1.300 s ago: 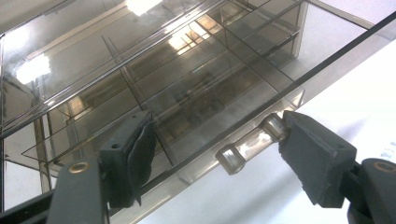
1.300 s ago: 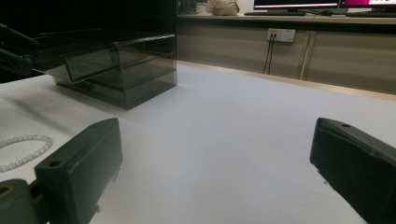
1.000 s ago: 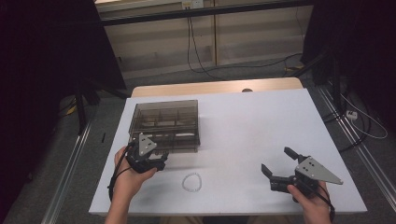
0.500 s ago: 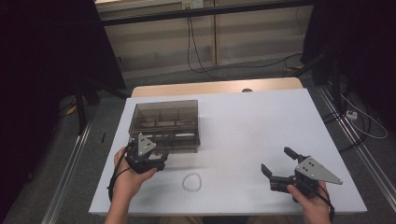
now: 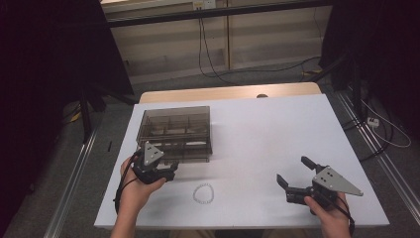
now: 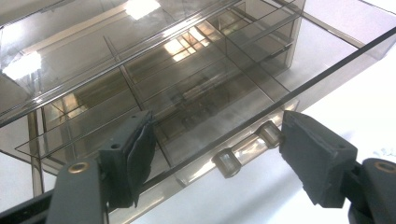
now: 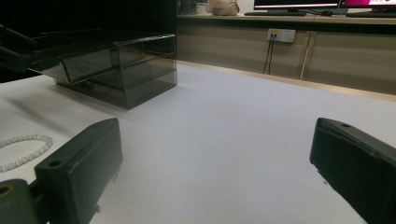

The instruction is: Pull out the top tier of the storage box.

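The box [image 5: 176,133], a smoky see-through organiser with divided trays, is sitting on the left half of the white table [image 5: 257,134], toward the far edge. In the left gripper view its lower drawer [image 6: 201,135] is showing 2 small clear knobs [image 6: 226,162] on the front, and those knobs are lying between the 2 jaws without touching either.

The left gripper [image 5: 157,171] is resting at the box's near left corner, held in the person's left hand [image 5: 136,186]. Its jaws are standing spread apart, gripping nothing; in its own view the gripper [image 6: 215,154] is pointing straight at the drawer front.

A bracelet [image 5: 203,193] of pale beads is lying as a ring on the table, near the front edge, just right of the left hand and well apart from the box. In the right gripper view the bracelet [image 7: 25,149] is showing at the left edge.

The right gripper [image 5: 297,178] is sitting near the table's front right, in the right hand [image 5: 329,215], jaws wide and holding nothing. It is pointing left across the bare table toward the box [image 7: 107,65].
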`<state>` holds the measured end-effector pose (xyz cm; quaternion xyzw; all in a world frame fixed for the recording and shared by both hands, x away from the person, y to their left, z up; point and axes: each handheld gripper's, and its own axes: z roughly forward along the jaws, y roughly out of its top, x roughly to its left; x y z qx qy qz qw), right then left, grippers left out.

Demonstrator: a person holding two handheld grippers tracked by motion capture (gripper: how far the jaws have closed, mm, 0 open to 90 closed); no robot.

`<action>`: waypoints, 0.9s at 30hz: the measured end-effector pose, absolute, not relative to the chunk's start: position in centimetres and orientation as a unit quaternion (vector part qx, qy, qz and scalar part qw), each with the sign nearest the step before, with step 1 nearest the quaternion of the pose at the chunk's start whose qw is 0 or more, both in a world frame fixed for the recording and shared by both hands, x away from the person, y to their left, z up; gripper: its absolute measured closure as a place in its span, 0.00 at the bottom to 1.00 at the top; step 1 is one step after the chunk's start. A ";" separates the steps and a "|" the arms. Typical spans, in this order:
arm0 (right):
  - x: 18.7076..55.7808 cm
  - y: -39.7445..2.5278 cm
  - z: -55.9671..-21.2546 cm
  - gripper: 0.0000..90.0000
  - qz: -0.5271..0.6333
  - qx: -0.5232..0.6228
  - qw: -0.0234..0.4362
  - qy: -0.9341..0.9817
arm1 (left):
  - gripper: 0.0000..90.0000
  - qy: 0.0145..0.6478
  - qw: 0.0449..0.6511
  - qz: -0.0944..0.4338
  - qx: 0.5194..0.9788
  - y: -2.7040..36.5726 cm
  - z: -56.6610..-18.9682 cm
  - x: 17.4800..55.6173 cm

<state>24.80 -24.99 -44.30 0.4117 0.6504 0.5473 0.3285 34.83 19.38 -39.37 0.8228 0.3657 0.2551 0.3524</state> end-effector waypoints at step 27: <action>24.9 -25.1 -44.3 0.02 0.547 0.412 0.328 0.650 | 0.21 0.333 0.413 0.155 0.834 18.3 -37.1 32.4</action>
